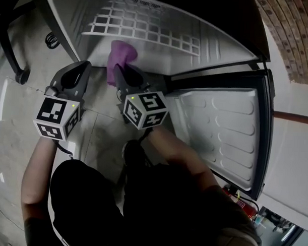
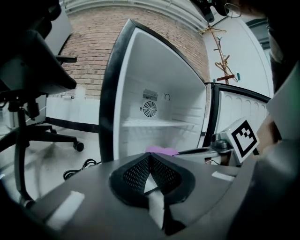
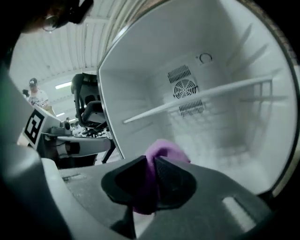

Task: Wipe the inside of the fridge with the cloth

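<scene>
The small fridge (image 1: 161,49) stands open, its white inside showing a wire shelf (image 1: 142,23) and a fan vent (image 3: 184,88). My right gripper (image 1: 117,73) is shut on a purple cloth (image 1: 121,54) at the fridge's open front, just outside the cavity. In the right gripper view the cloth (image 3: 166,150) bulges up between the closed jaws of that gripper (image 3: 151,166). My left gripper (image 1: 84,67) hovers to the left of it, level with the fridge's left edge, shut with nothing in it. In the left gripper view its jaws (image 2: 150,171) meet, and the cloth (image 2: 161,150) shows beyond.
The fridge door (image 1: 219,127) hangs open to the right. An office chair (image 2: 33,89) stands to the left, with a cable (image 1: 52,40) coiled on the floor near the fridge. A brick wall (image 1: 293,34) runs behind. A red object (image 1: 242,201) sits low right.
</scene>
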A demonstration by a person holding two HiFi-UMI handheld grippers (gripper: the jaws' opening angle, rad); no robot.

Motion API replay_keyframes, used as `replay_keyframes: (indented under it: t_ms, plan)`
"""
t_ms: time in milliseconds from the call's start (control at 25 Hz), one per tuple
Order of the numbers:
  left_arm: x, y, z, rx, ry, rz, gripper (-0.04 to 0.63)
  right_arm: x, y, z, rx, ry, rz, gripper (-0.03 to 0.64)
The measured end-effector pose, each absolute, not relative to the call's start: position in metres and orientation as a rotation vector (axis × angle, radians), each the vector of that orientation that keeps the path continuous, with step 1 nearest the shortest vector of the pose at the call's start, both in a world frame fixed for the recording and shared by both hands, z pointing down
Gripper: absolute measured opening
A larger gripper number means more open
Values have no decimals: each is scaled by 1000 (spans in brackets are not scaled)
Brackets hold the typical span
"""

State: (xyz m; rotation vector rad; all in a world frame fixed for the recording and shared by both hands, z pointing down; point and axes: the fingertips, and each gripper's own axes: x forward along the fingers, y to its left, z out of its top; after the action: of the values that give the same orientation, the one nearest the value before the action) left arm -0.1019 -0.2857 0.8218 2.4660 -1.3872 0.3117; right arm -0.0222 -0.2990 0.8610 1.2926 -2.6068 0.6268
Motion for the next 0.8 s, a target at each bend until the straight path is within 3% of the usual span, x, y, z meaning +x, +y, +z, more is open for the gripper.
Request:
replay_keyframes:
  t_ms: [440,800]
  plan:
    - [-153,-280,831,2407,-1535,282,18,-109,-379,840,1223,-2880,681,52]
    - [-142,-271,851,2412,-1470,314,18,-123,-384,930,1086,-2585,643,52]
